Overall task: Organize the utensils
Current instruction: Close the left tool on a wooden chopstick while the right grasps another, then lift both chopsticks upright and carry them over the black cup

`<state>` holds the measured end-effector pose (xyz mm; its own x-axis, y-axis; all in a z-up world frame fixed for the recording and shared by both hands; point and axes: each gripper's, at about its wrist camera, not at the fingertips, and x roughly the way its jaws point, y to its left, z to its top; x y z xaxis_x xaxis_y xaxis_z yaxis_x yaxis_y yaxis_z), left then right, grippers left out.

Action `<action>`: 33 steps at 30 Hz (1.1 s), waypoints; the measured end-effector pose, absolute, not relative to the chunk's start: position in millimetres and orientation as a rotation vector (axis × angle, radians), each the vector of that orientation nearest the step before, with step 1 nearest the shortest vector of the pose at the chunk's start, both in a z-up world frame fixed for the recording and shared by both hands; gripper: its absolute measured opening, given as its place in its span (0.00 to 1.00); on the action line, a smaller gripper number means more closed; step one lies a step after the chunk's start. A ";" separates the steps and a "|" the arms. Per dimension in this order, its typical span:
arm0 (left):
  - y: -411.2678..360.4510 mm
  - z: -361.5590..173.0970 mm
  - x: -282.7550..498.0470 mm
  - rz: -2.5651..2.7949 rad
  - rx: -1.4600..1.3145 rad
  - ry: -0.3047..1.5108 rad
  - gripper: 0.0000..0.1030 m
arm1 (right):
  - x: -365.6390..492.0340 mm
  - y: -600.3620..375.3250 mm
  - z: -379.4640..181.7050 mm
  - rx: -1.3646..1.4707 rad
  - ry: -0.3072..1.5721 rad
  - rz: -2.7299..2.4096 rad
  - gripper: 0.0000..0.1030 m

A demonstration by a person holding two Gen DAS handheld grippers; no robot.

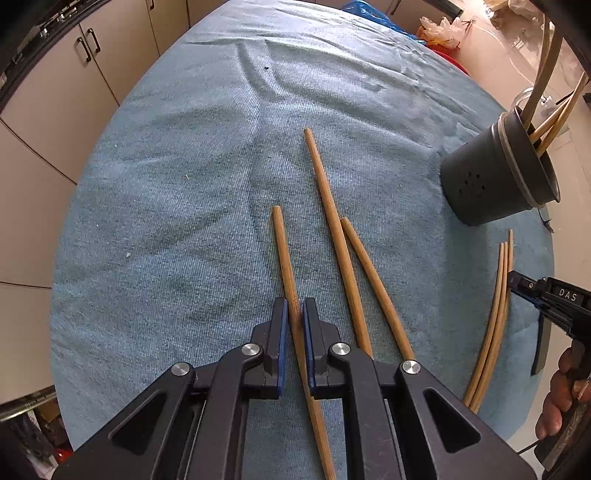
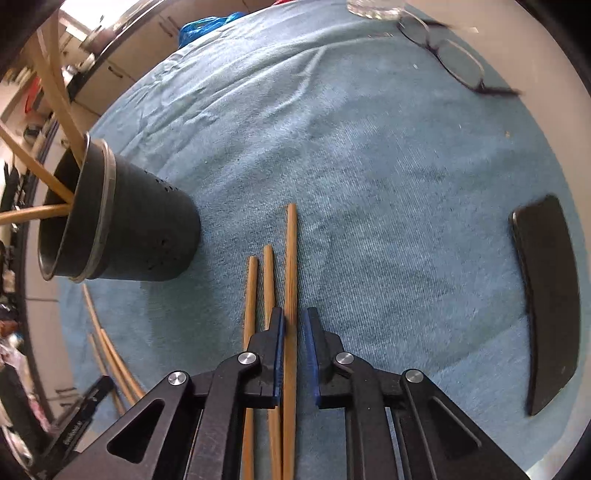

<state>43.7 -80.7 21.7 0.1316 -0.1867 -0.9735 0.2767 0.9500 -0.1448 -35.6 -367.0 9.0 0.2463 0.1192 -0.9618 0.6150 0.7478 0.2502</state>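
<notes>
My left gripper points down at the blue towel and is shut on a brown chopstick. Two more brown chopsticks lie just right of it. In the right wrist view, three paler chopsticks lie side by side. The longest chopstick runs between the jaws of my right gripper. The left pad touches it, and a sliver of towel shows between it and the right pad. The dark round holder stands upright to the left with several chopsticks in it, and it also appears as the holder at the right.
A black phone lies flat on the right of the towel. Eyeglasses and a clear glass sit at the far edge. A hand grips the right tool's handle. Cabinets stand beyond the table on the left.
</notes>
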 end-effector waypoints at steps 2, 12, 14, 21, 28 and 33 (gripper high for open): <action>-83.8 21.9 44.5 -0.338 0.096 1.390 0.09 | -31.4 -367.2 10.4 0.642 1.309 -0.375 0.11; -59.5 29.3 38.9 -0.471 -0.045 1.327 0.06 | -80.5 -369.2 38.3 0.737 1.149 -0.343 0.07; -55.8 36.7 37.0 -0.497 -0.062 1.300 0.06 | -91.3 -366.3 54.4 0.728 1.087 -0.354 0.07; -51.3 76.3 21.6 -0.555 -0.086 1.177 0.06 | -128.2 -344.2 106.3 0.645 0.936 -0.377 0.07; -51.0 107.4 -0.2 -0.553 -0.134 1.100 0.06 | -135.7 -338.2 133.6 0.562 0.855 -0.309 0.07; -61.0 123.3 -15.8 -0.533 -0.147 1.053 0.06 | -137.8 -339.7 141.1 0.525 0.828 -0.221 0.07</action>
